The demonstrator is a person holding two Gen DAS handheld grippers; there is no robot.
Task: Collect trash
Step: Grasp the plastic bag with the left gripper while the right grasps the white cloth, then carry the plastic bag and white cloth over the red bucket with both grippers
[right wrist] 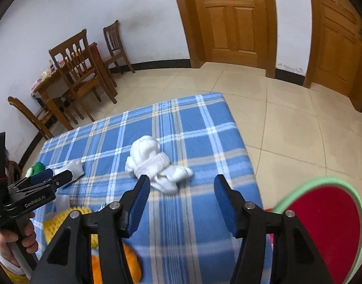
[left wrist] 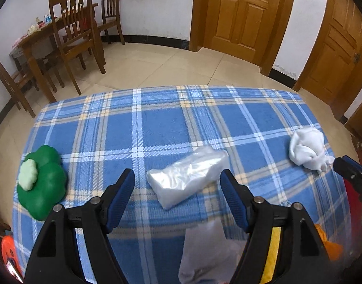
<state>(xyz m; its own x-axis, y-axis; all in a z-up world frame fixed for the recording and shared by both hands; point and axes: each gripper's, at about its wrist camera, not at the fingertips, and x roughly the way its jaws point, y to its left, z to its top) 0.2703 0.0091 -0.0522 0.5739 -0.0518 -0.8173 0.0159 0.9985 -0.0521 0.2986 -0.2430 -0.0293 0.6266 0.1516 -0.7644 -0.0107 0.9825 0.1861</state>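
Here, left gripper (left wrist: 178,187) spread wide, nothing between the blue pads (left wrist: 233,201); poised low over the blue plaid blanket (left wrist: 157,123), with the crumpled clear plastic bag (left wrist: 188,177) lying flat just ahead, between the two fingertips in the left wrist view but not touched by either, as far as can be told. Right gripper (right wrist: 181,189) likewise spread wide and holding nothing, raised above the blanket near its right edge. White bundle of socks (right wrist: 154,163) resting on the blanket just ahead of the right gripper's left finger; contact there unclear, tip and cloth overlapping in the right wrist view. Same bundle seen far right in the left wrist view (left wrist: 308,151), well apart from the plastic bag. Green cloud-shaped toy (left wrist: 43,182) with a pale green patch near the blanket's left edge, apart from the bag. Grey cloth (left wrist: 204,248) at the near edge under the left gripper, blurred. Yellow and orange soft item (right wrist: 69,215) at the near edge, partly hidden behind the right gripper's frame. Red disc with green rim (right wrist: 327,232) at lower right of the right wrist view, blurred, kind not identifiable. Beyond the blanket: tiled floor (left wrist: 157,71), wooden chairs (left wrist: 74,30) and table (left wrist: 34,40), wooden doors (left wrist: 242,11).
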